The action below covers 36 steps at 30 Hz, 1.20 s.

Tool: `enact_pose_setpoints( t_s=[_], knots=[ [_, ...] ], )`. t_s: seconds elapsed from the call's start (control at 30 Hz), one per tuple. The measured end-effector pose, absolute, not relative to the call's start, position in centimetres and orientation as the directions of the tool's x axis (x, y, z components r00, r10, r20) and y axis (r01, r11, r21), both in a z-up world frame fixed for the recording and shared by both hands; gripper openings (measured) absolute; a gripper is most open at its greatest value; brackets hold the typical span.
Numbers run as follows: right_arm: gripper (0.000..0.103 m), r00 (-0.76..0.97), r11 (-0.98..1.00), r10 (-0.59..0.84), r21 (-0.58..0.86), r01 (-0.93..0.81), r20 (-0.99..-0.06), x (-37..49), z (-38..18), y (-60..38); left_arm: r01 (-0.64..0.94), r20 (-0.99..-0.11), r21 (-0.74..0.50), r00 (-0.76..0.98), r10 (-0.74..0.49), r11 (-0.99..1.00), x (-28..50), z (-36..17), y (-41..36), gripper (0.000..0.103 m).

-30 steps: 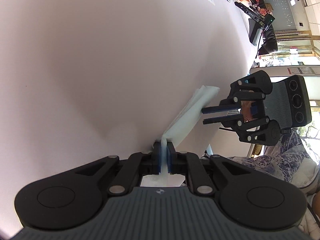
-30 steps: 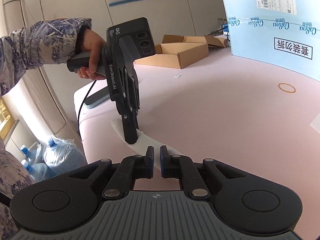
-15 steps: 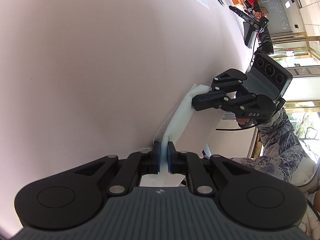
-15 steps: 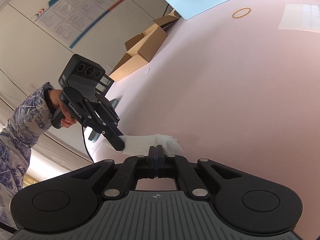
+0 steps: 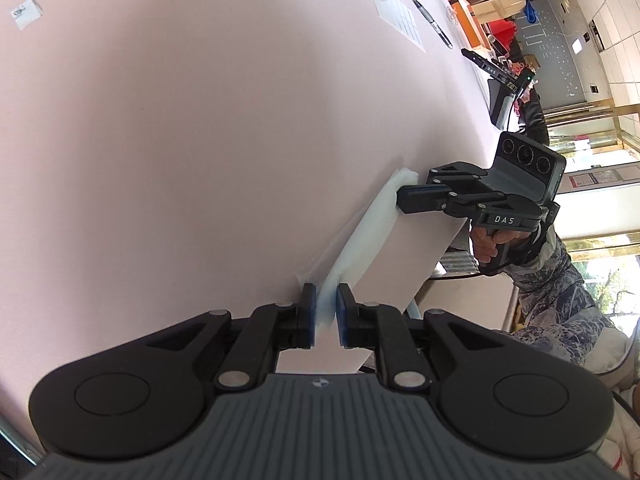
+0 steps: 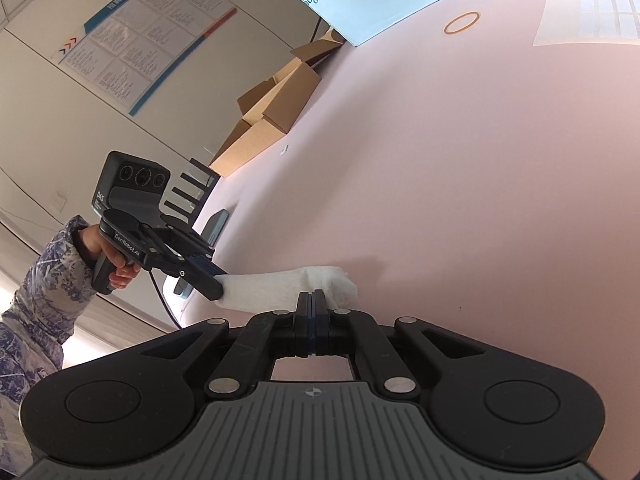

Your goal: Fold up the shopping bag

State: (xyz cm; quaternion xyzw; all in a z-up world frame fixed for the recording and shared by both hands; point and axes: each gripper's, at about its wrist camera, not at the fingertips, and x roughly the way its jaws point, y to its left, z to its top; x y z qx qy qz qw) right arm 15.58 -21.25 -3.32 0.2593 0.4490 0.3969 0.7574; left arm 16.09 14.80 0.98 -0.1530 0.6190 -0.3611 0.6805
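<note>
Left gripper [image 5: 325,312] jaws opening, we note bag [image 5: 362,236] end between pads, not pressed. Right gripper [image 6: 314,300] clamped on bag's other end; bag lies near table [image 5: 180,140] edge

- One folded white shopping bag [image 6: 280,286], near the table [image 6: 460,200] edge.
- Two grippers: left gripper [image 5: 325,312], right gripper [image 6: 313,306].
- One rubber band [image 6: 461,22].
- One pen [image 5: 432,23].
- Two open cardboard boxes [image 6: 276,120] at the far corner.
</note>
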Motion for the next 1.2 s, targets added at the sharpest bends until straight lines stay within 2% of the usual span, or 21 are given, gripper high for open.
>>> enact_pose_setpoints(
  t_s=[0.03,0.07,0.13,0.17,0.23,0.3,0.4,0.43,0.5,0.57,0.6,0.67,0.73,1.0,1.2],
  knots=[
    [0.0,0.283,0.553,0.833,0.747,-0.37,-0.476,15.6,-3.3,-21.2,0.329,-0.731,-0.637,0.029,-0.682,0.697,15.3,1.8,15.1,0.04],
    [0.0,0.283,0.554,0.832,0.745,-0.373,-0.477,15.6,-3.2,-21.1,0.357,-0.723,-0.619,0.088,-0.685,0.699,14.5,2.7,15.4,0.045],
    [0.0,0.283,0.553,0.833,0.744,-0.376,-0.476,15.7,-3.2,-21.0,0.456,-0.589,-0.62,0.267,-0.763,0.638,11.8,5.7,16.9,0.045],
    [0.0,0.282,0.553,0.833,0.743,-0.377,-0.476,15.7,-3.2,-21.0,0.476,-0.532,-0.621,0.327,-0.781,0.622,10.9,6.6,17.4,0.045],
    [0.0,0.283,0.556,0.831,0.739,-0.381,-0.48,15.7,-3.1,-20.9,0.516,-0.365,-0.601,0.502,-0.784,0.611,8.0,9.0,17.5,0.045],
    [0.0,0.288,0.564,0.825,0.729,-0.388,-0.485,15.6,-3.0,-20.8,0.556,-0.288,-0.557,0.568,-0.771,0.617,6.3,9.7,15.6,0.045],
    [0.0,0.306,0.57,0.821,0.72,-0.395,-0.482,15.2,-2.9,-20.8,0.56,-0.319,-0.264,0.718,-0.619,0.786,4.0,8.4,9.4,0.042],
    [0.0,0.313,0.574,0.819,0.716,-0.398,-0.482,15.0,-2.8,-20.8,0.547,-0.314,-0.211,0.747,-0.586,0.81,3.7,7.5,8.0,0.041],
    [0.0,0.321,0.579,0.815,0.708,-0.404,-0.483,14.8,-2.7,-20.7,0.547,-0.327,-0.245,0.731,-0.6,0.8,4.1,5.0,5.7,0.035],
    [0.0,0.322,0.582,0.813,0.699,-0.415,-0.486,14.8,-2.6,-20.7,0.537,-0.353,-0.352,0.682,-0.64,0.767,5.2,3.5,5.3,0.031],
    [0.0,0.323,0.583,0.812,0.696,-0.42,-0.486,14.7,-2.6,-20.7,0.525,-0.371,-0.345,0.685,-0.627,0.778,5.5,2.9,4.9,0.024],
    [0.0,0.327,0.578,0.815,0.7,-0.42,-0.478,14.7,-2.7,-20.9,0.487,-0.408,-0.279,0.72,-0.561,0.828,5.7,2.0,4.4,0.017],
    [0.0,0.332,0.57,0.82,0.712,-0.411,-0.466,14.6,-2.9,-21.1,0.477,-0.419,-0.311,0.707,-0.569,0.822,6.0,1.1,4.6,0.009],
    [0.0,0.355,0.577,0.815,0.696,-0.427,-0.457,14.3,-2.9,-21.1,0.44,-0.496,-0.258,0.704,-0.509,0.86,6.4,-0.9,4.1,0.009],
    [0.0,0.375,0.586,0.808,0.681,-0.44,-0.453,13.8,-2.8,-21.2,0.458,-0.528,-0.241,0.678,-0.512,0.855,6.8,-0.8,4.1,0.009]
  ],
)
